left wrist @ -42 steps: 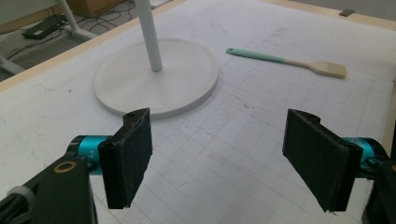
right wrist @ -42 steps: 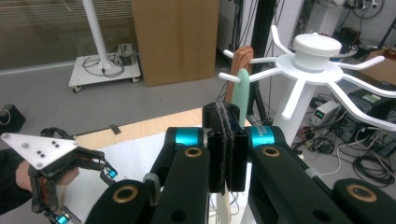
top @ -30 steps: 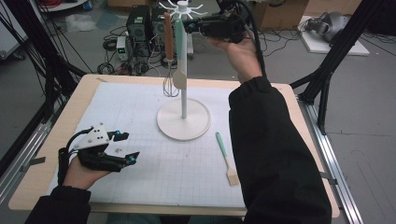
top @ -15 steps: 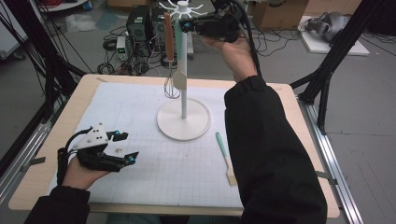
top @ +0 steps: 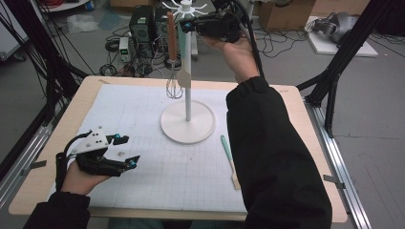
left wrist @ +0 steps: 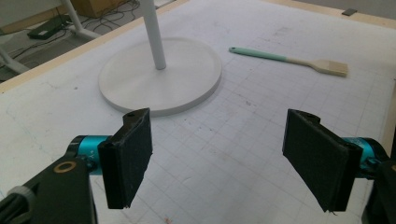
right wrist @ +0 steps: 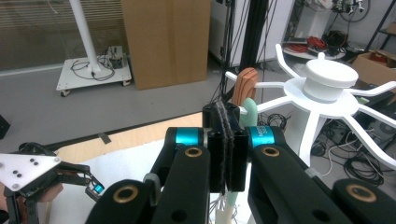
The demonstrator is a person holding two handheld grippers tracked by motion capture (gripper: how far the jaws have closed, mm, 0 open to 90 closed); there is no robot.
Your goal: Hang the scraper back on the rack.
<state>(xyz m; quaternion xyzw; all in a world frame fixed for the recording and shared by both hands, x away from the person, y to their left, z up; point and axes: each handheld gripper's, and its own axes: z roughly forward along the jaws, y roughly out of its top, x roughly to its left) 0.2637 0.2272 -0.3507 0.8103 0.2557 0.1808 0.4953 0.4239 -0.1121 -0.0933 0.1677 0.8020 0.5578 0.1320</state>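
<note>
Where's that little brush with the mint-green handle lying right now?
The mint-green-handled brush lies flat on the white grid mat, just right of the white stand's round base in the high view, beside the person's right sleeve; it touches neither.

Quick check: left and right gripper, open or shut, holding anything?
Left gripper: open, holding nothing, low over the table.
Right gripper: shut, up by the rack; whether it holds anything cannot be told.

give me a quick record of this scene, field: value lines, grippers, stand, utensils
left gripper: open, held low over the gridded mat
right gripper: shut, raised beside the stand's top
stand: white, round base on mat, hook arms on top
hanging: wood-handled whisk, pale spatula
on mat: teal-handled brush, right of base
</note>
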